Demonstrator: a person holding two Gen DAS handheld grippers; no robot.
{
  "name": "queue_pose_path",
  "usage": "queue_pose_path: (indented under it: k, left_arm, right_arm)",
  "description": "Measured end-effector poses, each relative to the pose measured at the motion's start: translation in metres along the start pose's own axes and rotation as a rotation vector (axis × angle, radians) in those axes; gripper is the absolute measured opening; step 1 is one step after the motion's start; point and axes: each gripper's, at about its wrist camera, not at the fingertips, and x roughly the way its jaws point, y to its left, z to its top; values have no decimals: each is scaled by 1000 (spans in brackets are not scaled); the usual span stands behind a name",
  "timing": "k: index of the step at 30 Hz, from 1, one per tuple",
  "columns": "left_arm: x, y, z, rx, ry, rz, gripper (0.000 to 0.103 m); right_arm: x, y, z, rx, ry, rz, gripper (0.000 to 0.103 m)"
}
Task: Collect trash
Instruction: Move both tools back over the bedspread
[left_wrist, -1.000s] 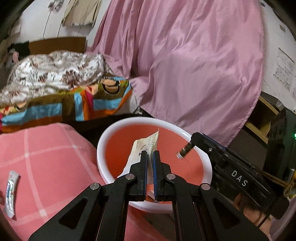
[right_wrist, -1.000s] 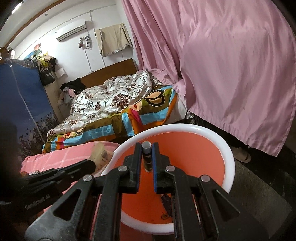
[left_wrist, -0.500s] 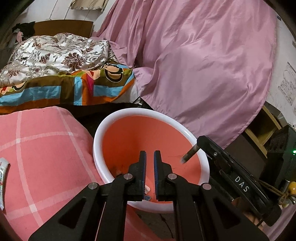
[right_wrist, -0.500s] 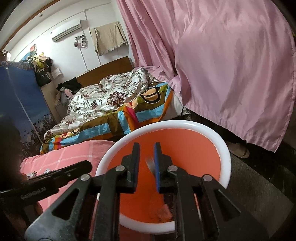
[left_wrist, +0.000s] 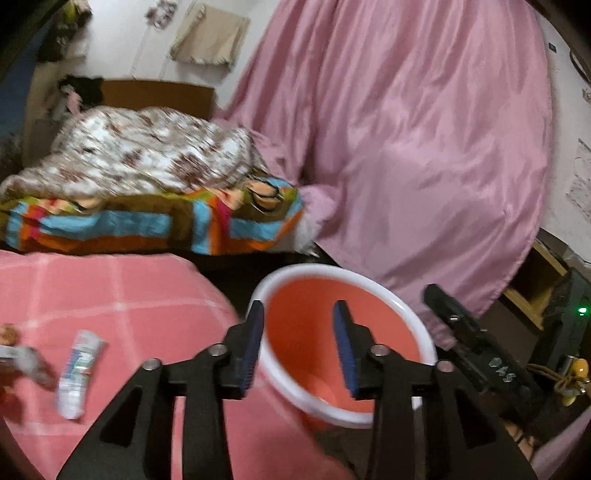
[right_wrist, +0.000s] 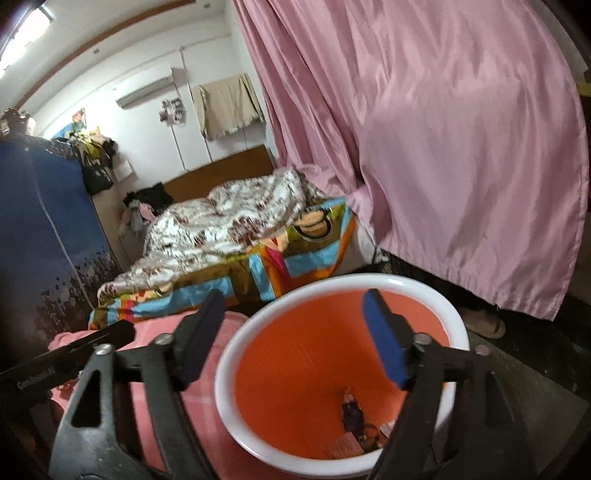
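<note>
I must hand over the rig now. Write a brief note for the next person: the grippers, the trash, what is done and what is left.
Left gripper: open, holding nothing, above the near rim of the orange bin.
Right gripper: open, holding nothing, over the bin mouth.
Done: some scraps already lie at the bottom of the bin.
Left: a white tube lies on the pink checked blanket, left of the bin. More small items sit at the blanket's far left edge, too blurred to identify.
Likely next: the left gripper picks up the tube.
</note>
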Motion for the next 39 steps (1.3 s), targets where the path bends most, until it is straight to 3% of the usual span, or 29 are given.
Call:
queue_pose_path:
  k: [4,8,12,13,28,39]
  left_arm:
    - [-32,13,1,15,-98,98,46]
    - [-59,30,2,-4,-156,161,56]
    - [-90,47,0,-32,-253,243,94]
    - [-96,51,-1,-40,-278,263,96]
    - [-173,94,-22,-15,-426,448,98]
    - [-217,125,-46,-19,-498,545,98]
  right_arm:
    - [-7,16,3,-27,-52,35,100]
    - [-15,40,4,-64,-112,87,103]
    - [-22,64,3,-95,-159,144,103]
    - [-24,68,2,-99,-166,153,103]
    - [-40,148,-6,-132,-307,354,103]
    - [-47,194,-26,-243,-351,420,103]
